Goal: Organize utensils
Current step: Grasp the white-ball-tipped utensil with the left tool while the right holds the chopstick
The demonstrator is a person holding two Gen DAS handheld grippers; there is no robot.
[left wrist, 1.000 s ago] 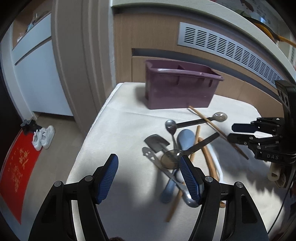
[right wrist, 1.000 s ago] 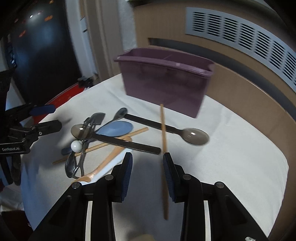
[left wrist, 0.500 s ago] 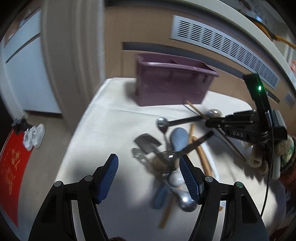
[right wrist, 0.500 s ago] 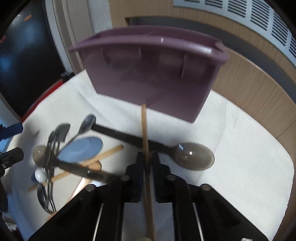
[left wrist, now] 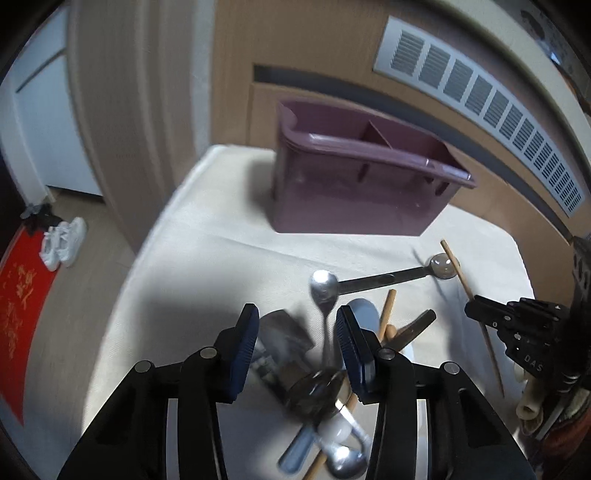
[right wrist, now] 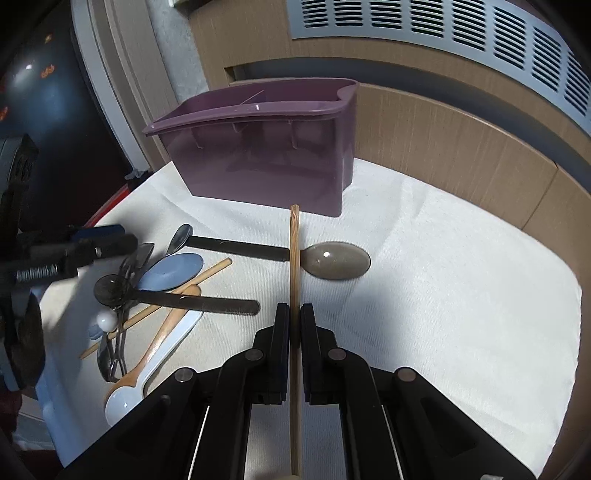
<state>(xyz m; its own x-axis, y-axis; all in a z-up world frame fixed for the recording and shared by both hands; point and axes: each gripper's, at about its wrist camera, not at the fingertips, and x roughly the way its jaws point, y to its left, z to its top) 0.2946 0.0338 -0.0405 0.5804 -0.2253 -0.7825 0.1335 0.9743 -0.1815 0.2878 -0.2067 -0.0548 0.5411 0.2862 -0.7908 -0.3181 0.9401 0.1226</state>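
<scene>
White cloth (right wrist: 443, 280) covers the table, and behind it stands a wooden wall with a grey vent grille (right wrist: 461, 26).

Nearest to the right gripper (right wrist: 294, 321) is the wooden chopstick (right wrist: 294, 258) itself: the two jaws are pressed narrow on it, at about the middle of its length. Its long axis runs straight forward along the fingers, and the far tip points at the purple utensil caddy (right wrist: 266, 155), a little to the right of the caddy's middle. In the left wrist view the chopstick's far end seems to be a little above the cloth, so I judge it is lifted, but this is not sure. Just under and past the tip lies a grey spoon (right wrist: 338, 260), with its dark handle going away to the left.

The caddy stands directly ahead of the right gripper, beyond the spoon, with its open top higher than the chopstick tip. A divider inside makes two compartments. Because the stick is level and the opening is above it, the coming move probably needs a raise and a tilt of the tip downward over the rim.

The left gripper (left wrist: 295, 350) hangs over the pile of remaining utensils (left wrist: 325, 369), with its jaws wide apart and nothing between them. A metal spoon (left wrist: 324, 288) lies just ahead of its fingers, and the caddy is farther, ahead and slightly right. The right gripper is nearer to the caddy's right compartment.
</scene>
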